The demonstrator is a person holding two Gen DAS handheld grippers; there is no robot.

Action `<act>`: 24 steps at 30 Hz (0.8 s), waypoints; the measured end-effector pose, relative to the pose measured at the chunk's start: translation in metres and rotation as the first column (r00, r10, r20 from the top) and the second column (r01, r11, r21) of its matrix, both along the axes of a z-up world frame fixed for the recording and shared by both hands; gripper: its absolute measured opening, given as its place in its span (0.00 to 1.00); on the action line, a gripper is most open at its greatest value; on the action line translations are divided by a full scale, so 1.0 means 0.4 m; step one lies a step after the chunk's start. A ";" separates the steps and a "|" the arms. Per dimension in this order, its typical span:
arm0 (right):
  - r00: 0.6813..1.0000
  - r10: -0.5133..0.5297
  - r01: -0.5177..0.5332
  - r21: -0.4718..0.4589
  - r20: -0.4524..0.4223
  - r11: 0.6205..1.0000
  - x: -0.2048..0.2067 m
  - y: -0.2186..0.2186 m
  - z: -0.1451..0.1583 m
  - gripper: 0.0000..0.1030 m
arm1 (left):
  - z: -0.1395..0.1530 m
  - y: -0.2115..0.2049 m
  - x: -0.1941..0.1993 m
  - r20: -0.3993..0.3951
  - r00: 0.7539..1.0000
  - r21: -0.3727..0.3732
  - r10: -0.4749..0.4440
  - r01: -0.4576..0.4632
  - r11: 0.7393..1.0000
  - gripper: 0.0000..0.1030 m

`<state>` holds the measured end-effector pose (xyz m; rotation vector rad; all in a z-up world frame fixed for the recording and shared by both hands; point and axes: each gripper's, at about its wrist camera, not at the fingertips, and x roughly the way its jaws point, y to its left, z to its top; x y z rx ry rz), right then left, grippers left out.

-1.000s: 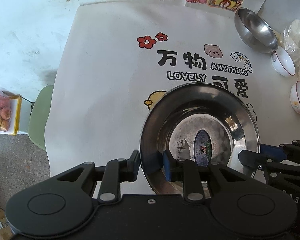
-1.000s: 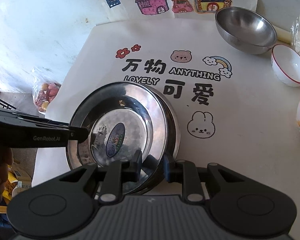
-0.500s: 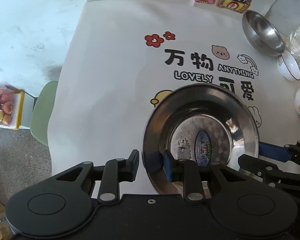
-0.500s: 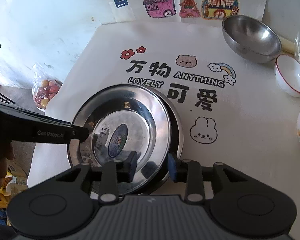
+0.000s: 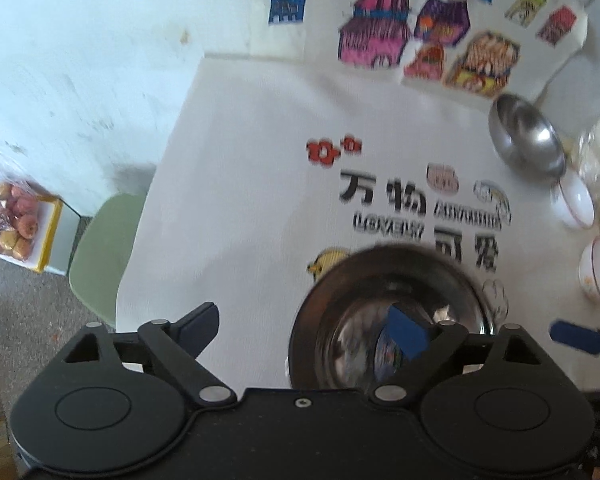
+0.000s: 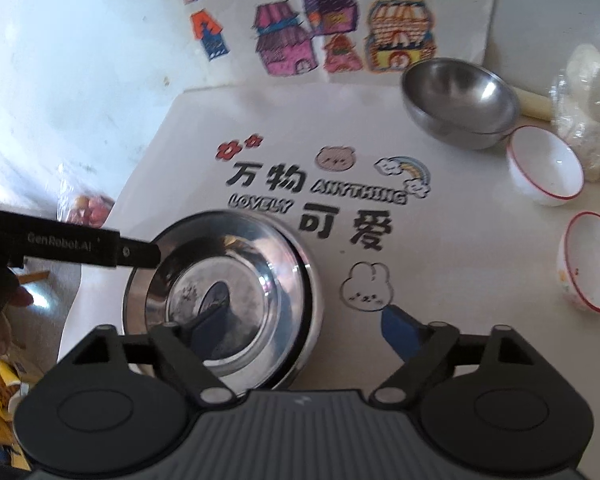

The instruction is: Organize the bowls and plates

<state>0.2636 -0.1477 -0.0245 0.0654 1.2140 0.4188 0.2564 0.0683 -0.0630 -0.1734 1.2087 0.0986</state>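
Two steel plates (image 6: pixel 236 276) lie stacked on the printed white cloth, also in the left wrist view (image 5: pixel 384 312). My left gripper (image 5: pixel 304 332) is open, its right finger over the plate rim and its left finger over the cloth. It shows in the right wrist view (image 6: pixel 140 254) at the stack's left edge. My right gripper (image 6: pixel 300 332) is open, straddling the stack's right rim; its blue fingertip (image 5: pixel 576 338) shows in the left wrist view. A steel bowl (image 6: pixel 460 100) and two white red-rimmed bowls (image 6: pixel 546 170) (image 6: pixel 590 268) stand at the right.
A bag of white buns (image 6: pixel 588 100) and a rolling pin (image 6: pixel 534 106) lie at the far right. Coloured house drawings (image 6: pixel 332 32) lie at the back. A green stool (image 5: pixel 104 252) and a box of fruit (image 5: pixel 18 224) stand off the table's left edge.
Both grippers have opened and let go of the plates' rims. Both have pulled back and up, so the stack looks smaller and lower in each view.
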 end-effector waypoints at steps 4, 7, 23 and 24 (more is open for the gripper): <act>0.998 -0.042 0.041 0.033 0.046 0.999 0.007 -0.052 0.017 1.00 | 0.010 -0.037 0.030 0.057 0.998 0.000 0.000 0.000 1.000 0.99; 0.994 -0.063 0.061 0.032 0.094 0.998 0.016 -0.095 0.033 1.00 | 0.018 -0.080 0.058 0.105 0.994 -0.003 -0.027 0.027 1.000 0.99; 0.964 -0.046 0.051 -0.012 0.264 0.999 0.278 -0.322 -0.007 1.00 | -0.035 -0.319 0.365 0.244 0.970 -0.065 -0.017 0.034 0.997 0.99; 0.963 -0.029 0.036 -0.021 0.268 0.999 0.305 -0.326 -0.015 1.00 | -0.044 -0.329 0.388 0.237 0.972 -0.069 -0.006 0.023 0.997 0.99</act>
